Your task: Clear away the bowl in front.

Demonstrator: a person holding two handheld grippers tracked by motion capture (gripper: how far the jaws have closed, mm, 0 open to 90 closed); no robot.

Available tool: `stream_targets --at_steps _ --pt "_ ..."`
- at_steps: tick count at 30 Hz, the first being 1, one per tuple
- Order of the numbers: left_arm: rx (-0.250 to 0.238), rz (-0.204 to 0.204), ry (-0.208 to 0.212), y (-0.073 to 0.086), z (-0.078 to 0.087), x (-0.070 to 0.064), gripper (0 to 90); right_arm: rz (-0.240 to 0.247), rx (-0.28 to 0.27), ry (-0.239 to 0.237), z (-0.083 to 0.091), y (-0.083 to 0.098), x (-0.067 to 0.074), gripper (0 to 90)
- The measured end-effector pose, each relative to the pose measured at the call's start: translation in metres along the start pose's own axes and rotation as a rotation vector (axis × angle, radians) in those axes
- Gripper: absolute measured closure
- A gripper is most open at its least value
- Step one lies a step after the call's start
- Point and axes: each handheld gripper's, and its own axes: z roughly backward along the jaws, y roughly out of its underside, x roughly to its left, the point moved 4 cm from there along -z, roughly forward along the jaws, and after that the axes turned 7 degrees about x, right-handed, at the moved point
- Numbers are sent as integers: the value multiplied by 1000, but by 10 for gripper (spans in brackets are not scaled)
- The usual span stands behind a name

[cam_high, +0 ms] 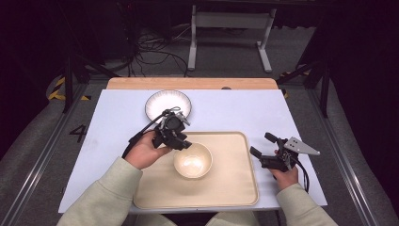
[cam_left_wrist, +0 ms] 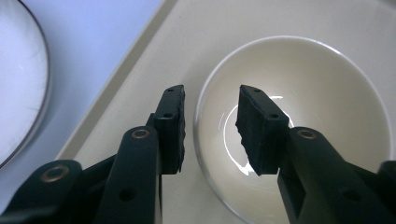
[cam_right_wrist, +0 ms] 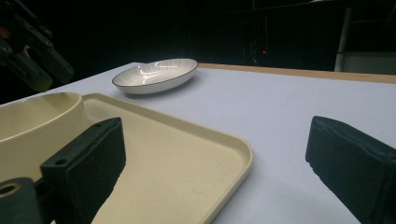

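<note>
Sleeved forearms frame a cream tray [cam_high: 235, 188] on the table [cam_high: 108, 122]. Cream bowl [cam_high: 193, 160] sits on that tray's left half — left gripper [cam_high: 181, 143] above its rim, jaws parted astride it, pads clear. Right gripper [cam_high: 261, 146] rests beside the tray's right edge, jaws wide. White plate [cam_high: 168, 103] lies beyond the tray.

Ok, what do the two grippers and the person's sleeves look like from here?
Both are black two-jaw tools. The left gripper trails a black cable, and its flat jaws have rough pads. The right gripper carries a grey three-cornered plate and a black cable. Both sleeves are pale sage green.
</note>
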Motion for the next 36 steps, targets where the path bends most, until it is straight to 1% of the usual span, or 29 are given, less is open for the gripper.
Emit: stream_targets --at_steps 3,5,7,8,9,10,11,12,14,16,18,20,21,24,25,27,28,29,31,32,33,34,35,36 --pt "-78 32 1 10 8 0 600 3 -1 -1 0 0 0 52" --pt "-127 30 -9 17 13 0 570 4 -1 0 0 0 1 51" --pt "-168 25 -36 24 17 -1 567 5 -2 0 0 0 0 51" --pt "-168 25 -36 24 17 -1 567 5 -2 0 0 0 0 51" --pt "-181 24 -42 27 18 -1 567 5 -5 0 0 0 0 51" --pt "-195 28 -37 30 20 -1 567 5 -5 0 0 0 0 51" --pt "-208 19 -47 34 21 0 567 6 -6 0 0 0 0 51" --pt "-223 25 -51 37 23 0 567 6 -6 0 1 0 1 51" --pt "-271 30 -62 44 26 0 555 7 -10 0 1 0 0 51" --pt "-321 48 -51 52 29 0 549 7 -11 0 1 0 0 51" --pt "-366 57 -49 59 31 0 516 6 -11 1 1 0 0 51" --pt "-400 48 -74 66 33 1 495 6 -11 1 1 0 0 50" --pt "-417 56 -82 71 33 1 496 6 -12 1 1 0 0 50" --pt "-451 72 -85 81 34 4 493 5 -12 2 1 0 0 50" --pt "-474 78 -100 86 35 5 478 5 -12 2 1 0 0 50" --pt "-526 76 -117 93 35 8 447 6 -12 2 1 0 0 50" --pt "-539 79 -123 96 36 8 429 4 -11 1 1 0 0 51" --pt "-539 79 -123 96 36 8 424 4 -11 1 1 0 0 51" --pt "-593 87 -123 104 35 10 407 4 -11 1 1 0 0 50" --pt "-605 88 -123 107 35 10 374 3 -12 1 1 0 0 50" --pt "-632 88 -121 110 34 9 350 3 -12 1 1 0 0 50" --pt "-659 76 -127 115 33 10 323 3 -13 1 1 0 0 50" --pt "-677 63 -142 119 33 10 282 4 -13 1 1 0 0 50" --pt "-689 62 -149 122 33 11 240 4 -13 1 1 0 0 50"
